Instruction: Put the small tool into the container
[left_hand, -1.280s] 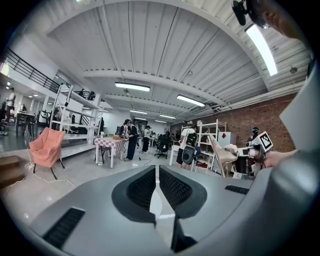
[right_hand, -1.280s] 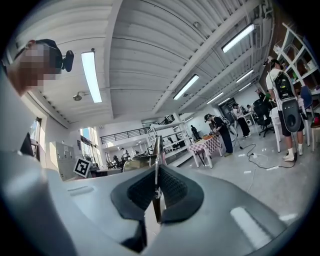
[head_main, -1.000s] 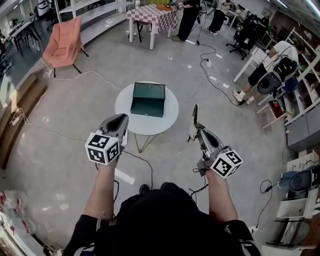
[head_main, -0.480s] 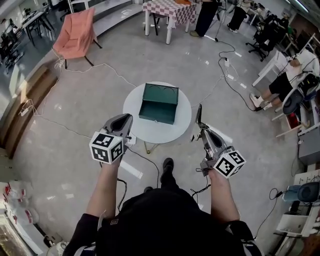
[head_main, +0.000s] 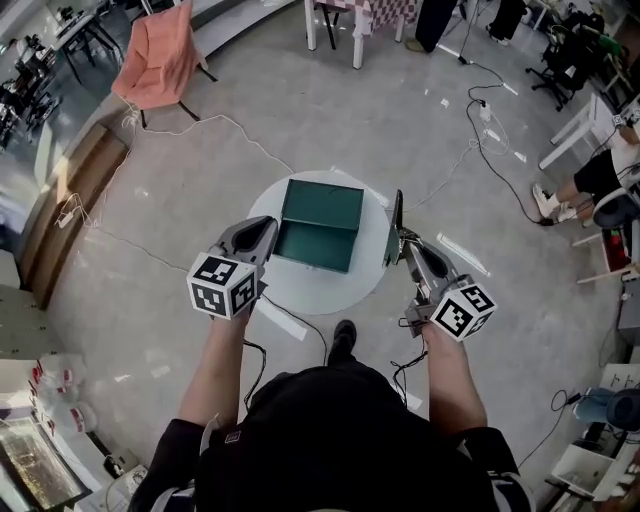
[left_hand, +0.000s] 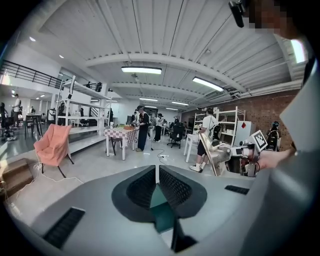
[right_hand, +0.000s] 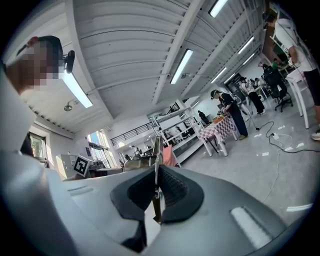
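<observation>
An open green box, the container, stands on a round white table in the head view. My right gripper hovers at the table's right edge, shut on a thin flat metal tool that sticks up from its jaws. In the right gripper view the same tool is pinched between the pads. My left gripper is over the table's left edge beside the box, jaws together with nothing in them. The left gripper view shows its jaws closed, with the right gripper off to the side.
A pink chair stands far left on the grey floor. Cables run across the floor beyond the table. A checkered table and people stand at the back, and a seated person is at the right. A wooden step lies at the left.
Both grippers have travelled forward to the round table. The table and green box now sit much closer, with the grippers at either side of the box.
</observation>
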